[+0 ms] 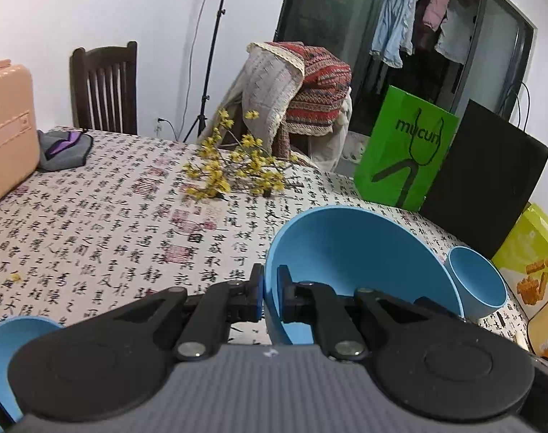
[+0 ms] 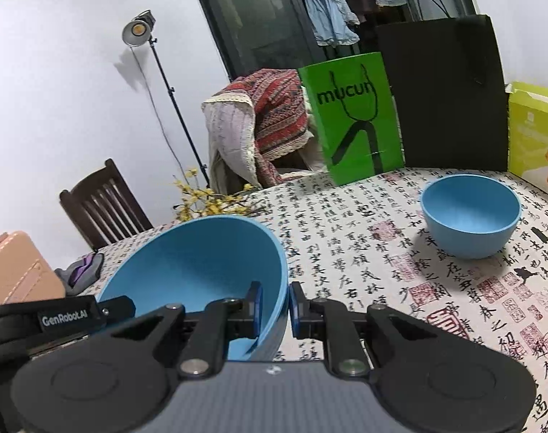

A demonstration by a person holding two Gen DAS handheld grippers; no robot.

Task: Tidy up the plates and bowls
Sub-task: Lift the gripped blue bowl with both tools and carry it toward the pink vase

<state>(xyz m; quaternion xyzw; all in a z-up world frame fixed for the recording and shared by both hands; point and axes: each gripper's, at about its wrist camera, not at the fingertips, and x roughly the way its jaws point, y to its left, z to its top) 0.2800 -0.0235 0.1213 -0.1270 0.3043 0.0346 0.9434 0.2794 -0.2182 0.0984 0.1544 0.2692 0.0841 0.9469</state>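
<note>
A large blue bowl (image 1: 349,252) hangs tilted above the worktop (image 1: 93,223), pinched by its rim on both sides: the left tool (image 1: 270,290) clamps one edge, the right tool (image 2: 275,310) the opposite edge. A smaller blue bowl (image 2: 470,214) stands upright nearby on the worktop, near a green bag (image 2: 357,119).

Both the left gripper (image 1: 270,290) and the right gripper (image 2: 275,310) point slightly downward, each with its jaws clamped on a thin rim.
</note>
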